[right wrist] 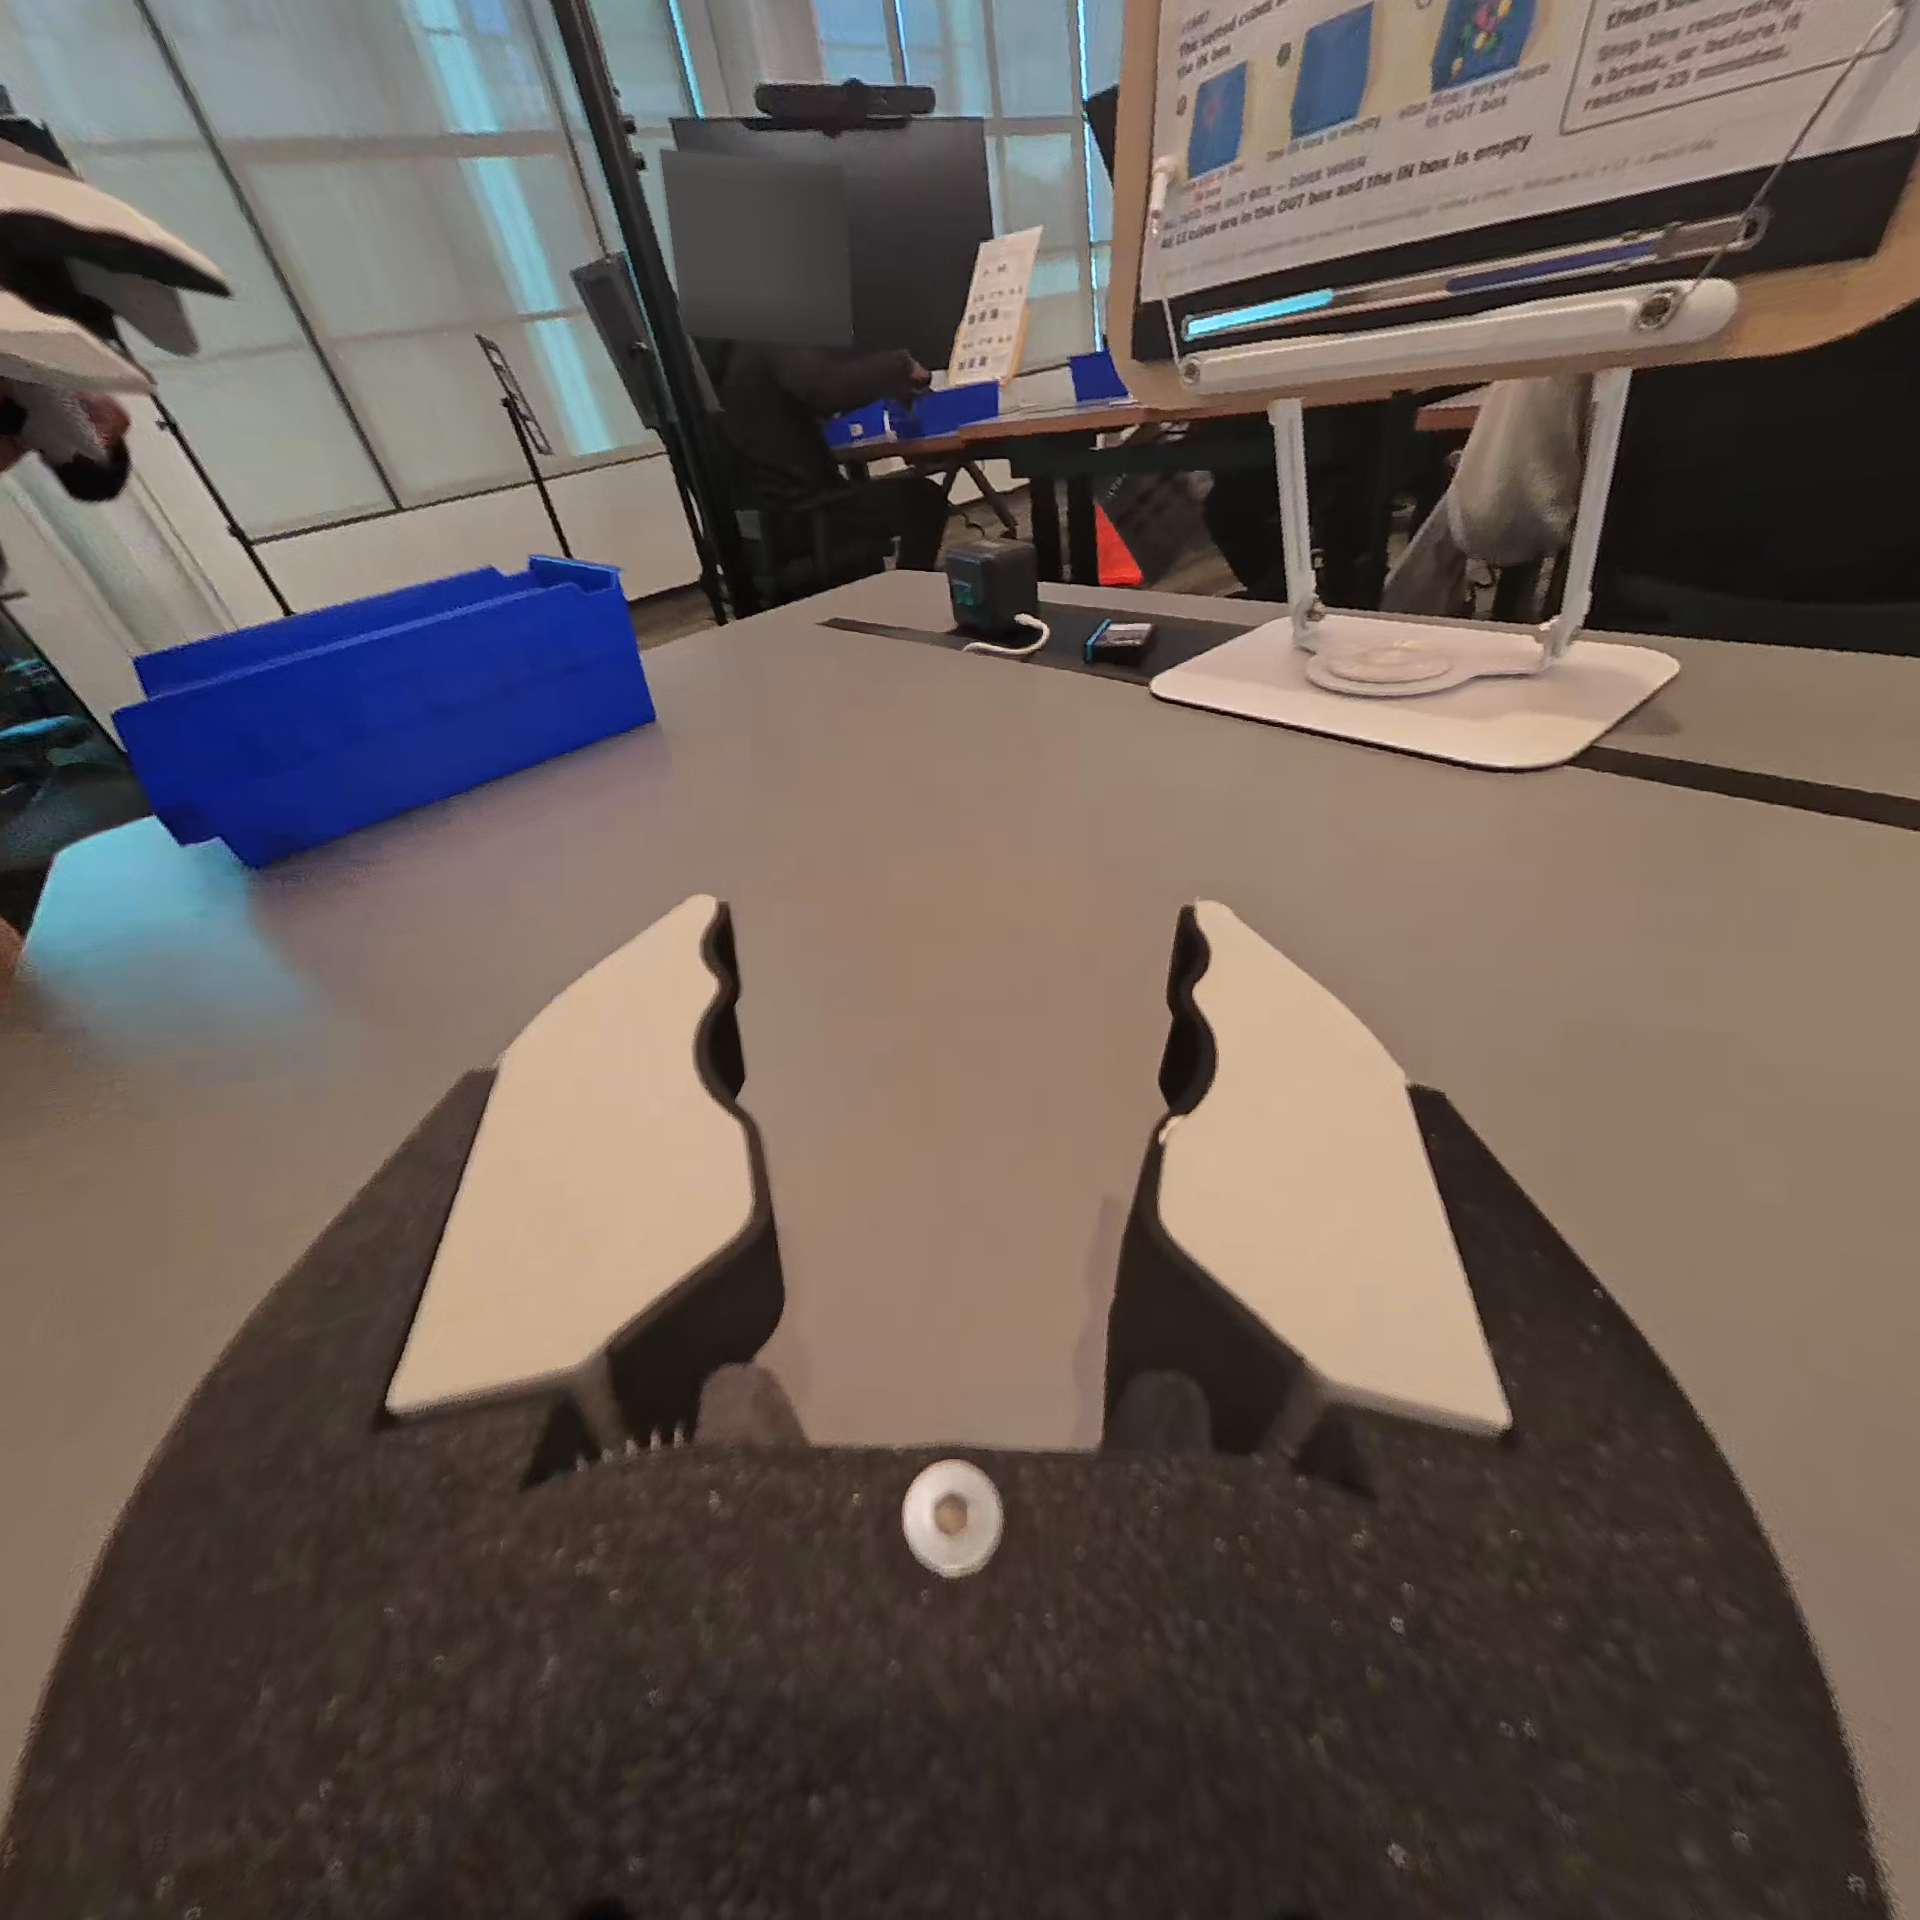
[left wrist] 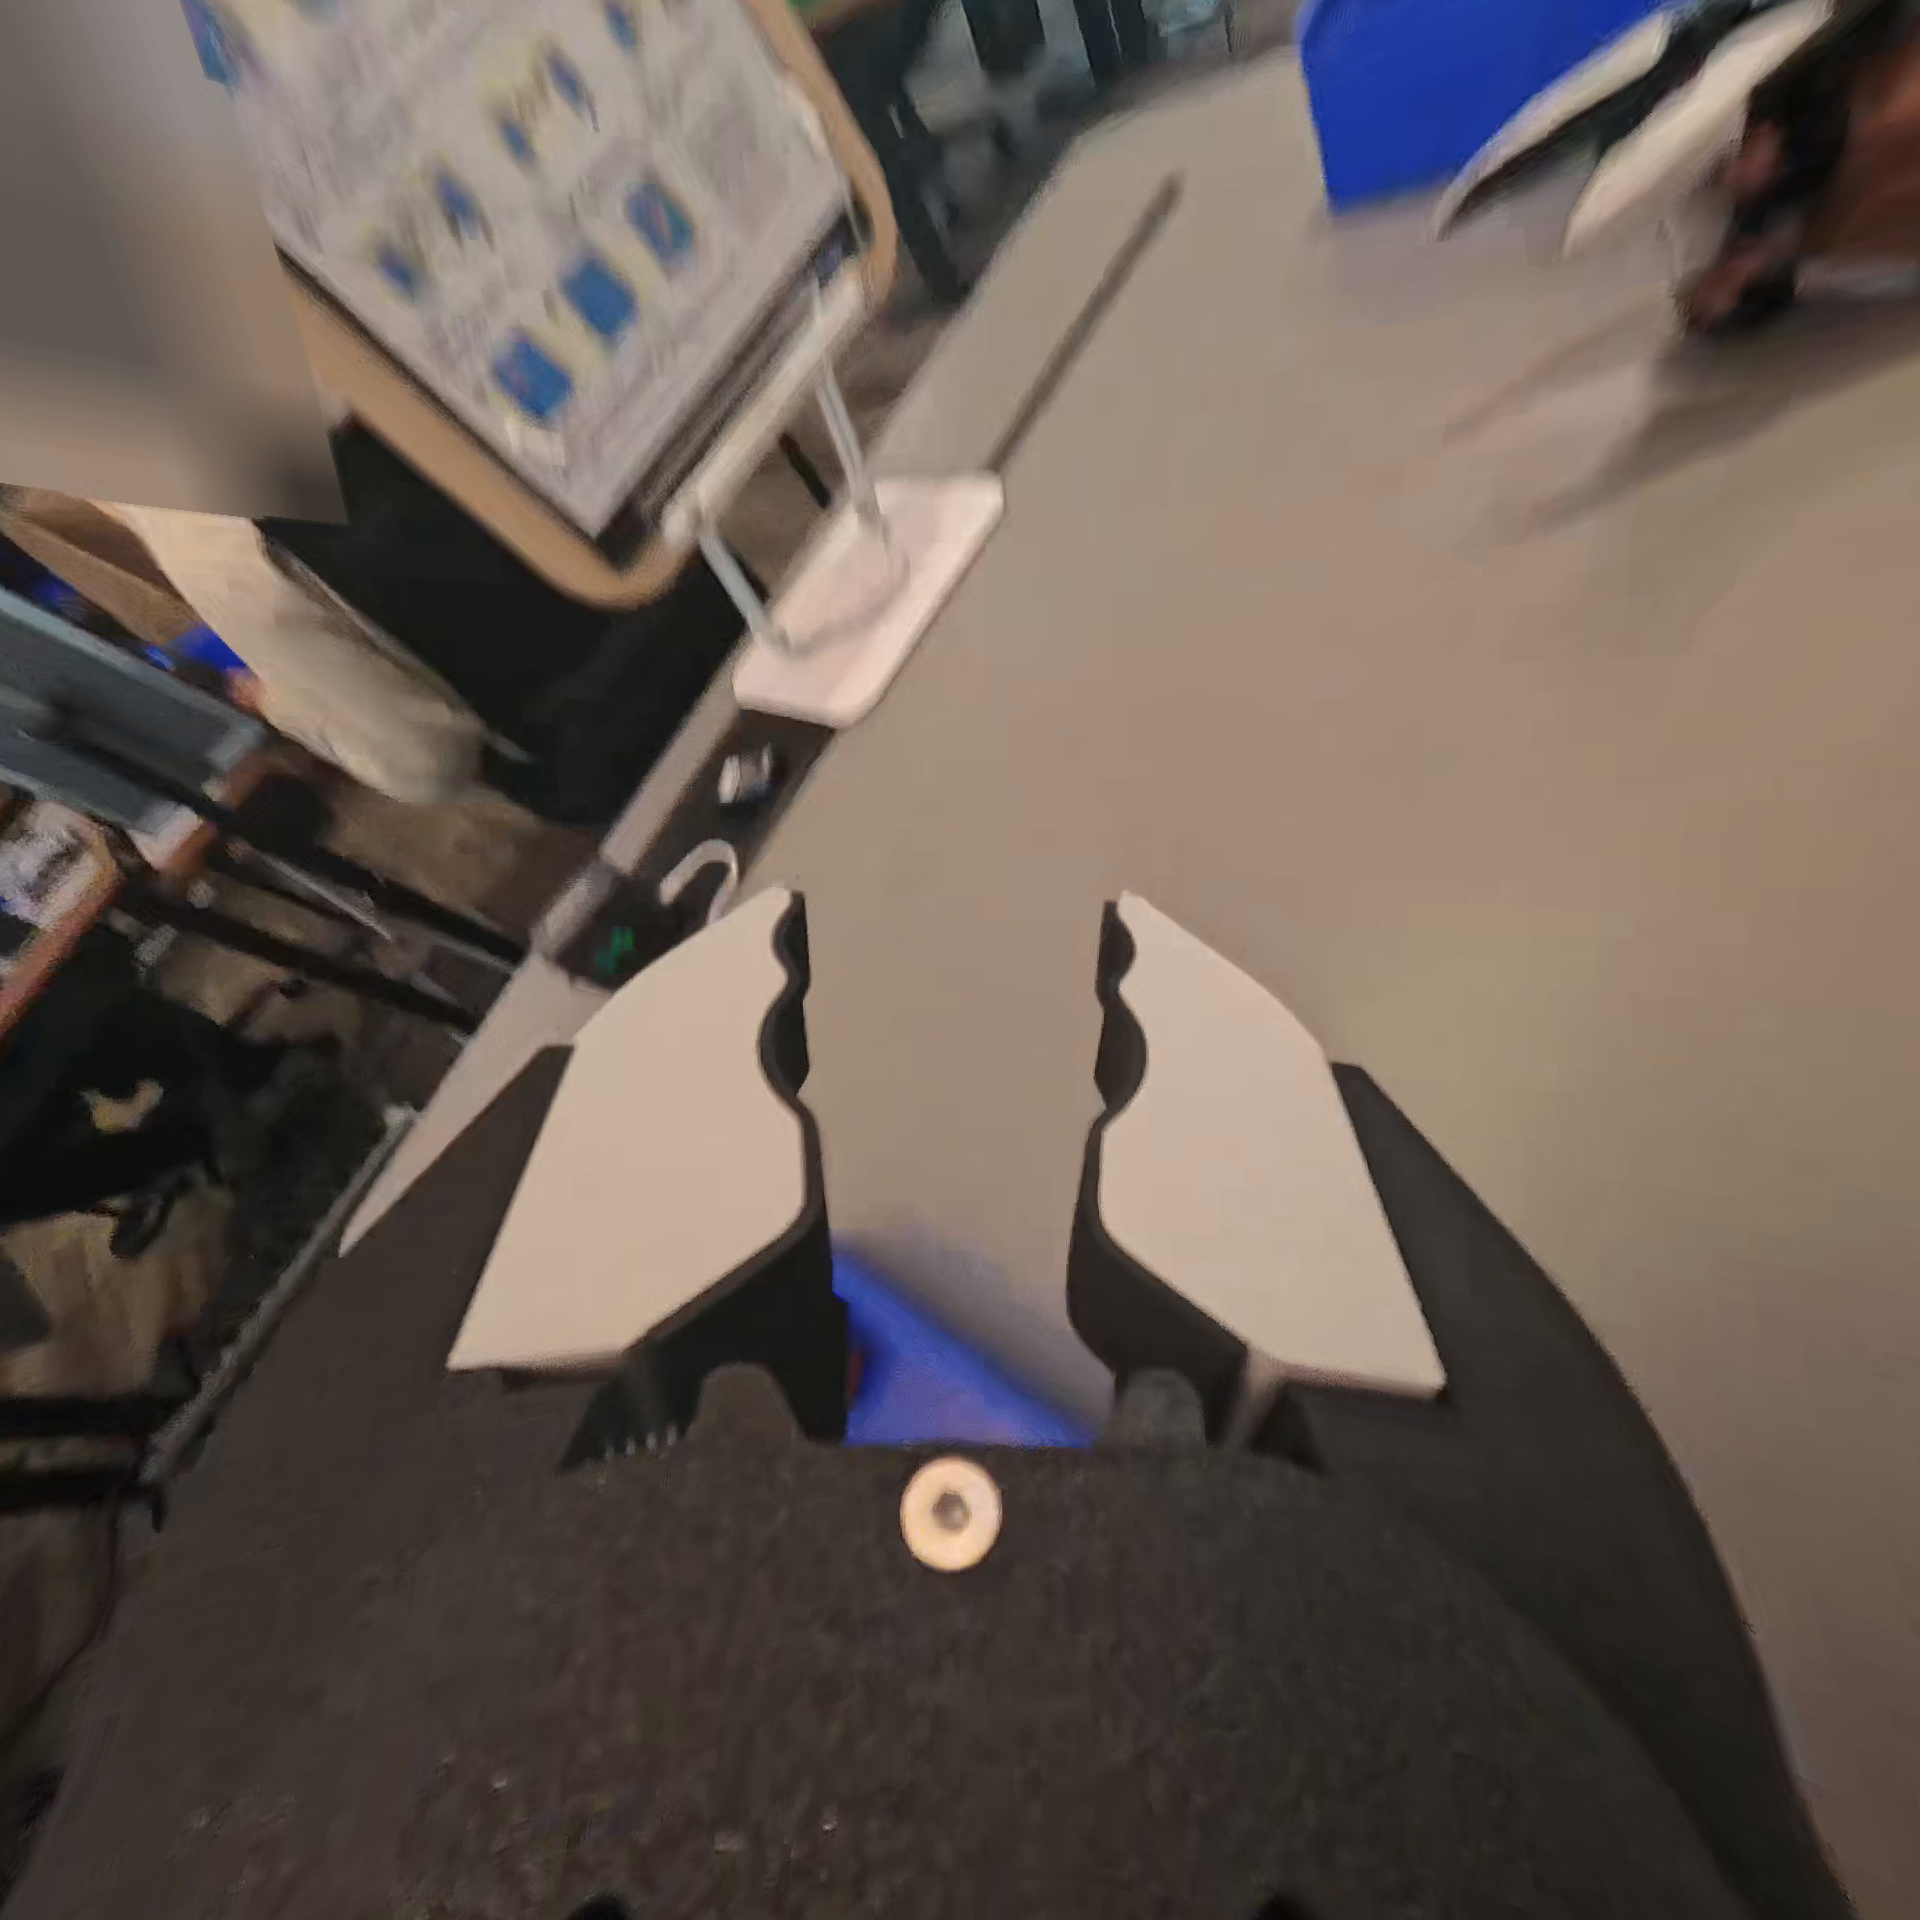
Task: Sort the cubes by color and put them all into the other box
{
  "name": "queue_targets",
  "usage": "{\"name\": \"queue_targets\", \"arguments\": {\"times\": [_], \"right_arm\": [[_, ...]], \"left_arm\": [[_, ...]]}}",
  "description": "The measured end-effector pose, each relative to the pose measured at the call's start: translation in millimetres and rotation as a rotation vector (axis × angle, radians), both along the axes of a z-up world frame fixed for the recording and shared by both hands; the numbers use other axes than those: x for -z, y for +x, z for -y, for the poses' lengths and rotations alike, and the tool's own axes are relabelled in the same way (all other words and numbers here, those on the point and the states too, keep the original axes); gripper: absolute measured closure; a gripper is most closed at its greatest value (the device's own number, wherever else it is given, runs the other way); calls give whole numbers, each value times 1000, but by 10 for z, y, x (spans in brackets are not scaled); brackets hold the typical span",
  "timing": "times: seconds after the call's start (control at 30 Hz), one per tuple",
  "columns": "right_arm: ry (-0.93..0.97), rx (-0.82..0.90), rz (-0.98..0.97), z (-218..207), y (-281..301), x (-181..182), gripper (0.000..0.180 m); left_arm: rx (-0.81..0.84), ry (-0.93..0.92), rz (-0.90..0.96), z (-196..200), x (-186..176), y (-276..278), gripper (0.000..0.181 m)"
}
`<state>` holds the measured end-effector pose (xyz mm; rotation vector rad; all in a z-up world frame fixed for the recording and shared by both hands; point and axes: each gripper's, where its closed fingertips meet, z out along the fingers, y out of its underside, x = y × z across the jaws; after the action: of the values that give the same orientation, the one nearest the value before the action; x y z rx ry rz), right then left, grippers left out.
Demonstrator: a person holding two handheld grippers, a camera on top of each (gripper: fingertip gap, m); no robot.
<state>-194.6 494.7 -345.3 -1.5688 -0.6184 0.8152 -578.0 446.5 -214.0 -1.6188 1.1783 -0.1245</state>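
Observation:
No cubes show clearly in either view. In the right wrist view, a blue box (right wrist: 395, 707) stands on the grey table (right wrist: 987, 831) at the far left. My right gripper (right wrist: 956, 914) is open and empty, low over bare table. My left gripper shows at the upper left edge (right wrist: 94, 301). In the blurred left wrist view, my left gripper (left wrist: 951, 909) is open and empty above the table (left wrist: 1299, 831). A blue box (left wrist: 935, 1371) shows between the finger bases, right below it. Another blue box (left wrist: 1455, 94) stands at the far right, with my right gripper (left wrist: 1538, 177) in front of it.
A white stand (right wrist: 1423, 686) holding an instruction board (right wrist: 1507, 156) sits at the table's far side; it also shows in the left wrist view (left wrist: 873, 592). A small black device with a white cable (right wrist: 987, 597) lies beside it. Another person sits at a table behind (right wrist: 790, 416).

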Motion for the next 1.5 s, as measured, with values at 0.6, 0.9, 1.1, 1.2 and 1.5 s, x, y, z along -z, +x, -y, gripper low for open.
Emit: {"name": "queue_targets", "arguments": {"times": [0.6, 0.9, 1.1, 1.2, 1.5], "right_arm": [[75, -73, 71, 103, -213, 15, 95], [72, -95, 70, 117, -234, 18, 96], [74, -92, 51, 117, -215, -2, 98], [68, -97, 53, 126, -224, 3, 99], [-70, -192, -84, 225, -379, -91, 100]], "left_arm": [[32, -643, -523, -786, 1731, -1713, 134], [11, -686, -586, -999, 2064, -1760, 127], [-11, -727, -604, -959, 2190, -1799, 152], [-76, -640, -545, -981, 1938, -1847, 153], [-55, -21, 58, -582, -11, -535, 153]]}}
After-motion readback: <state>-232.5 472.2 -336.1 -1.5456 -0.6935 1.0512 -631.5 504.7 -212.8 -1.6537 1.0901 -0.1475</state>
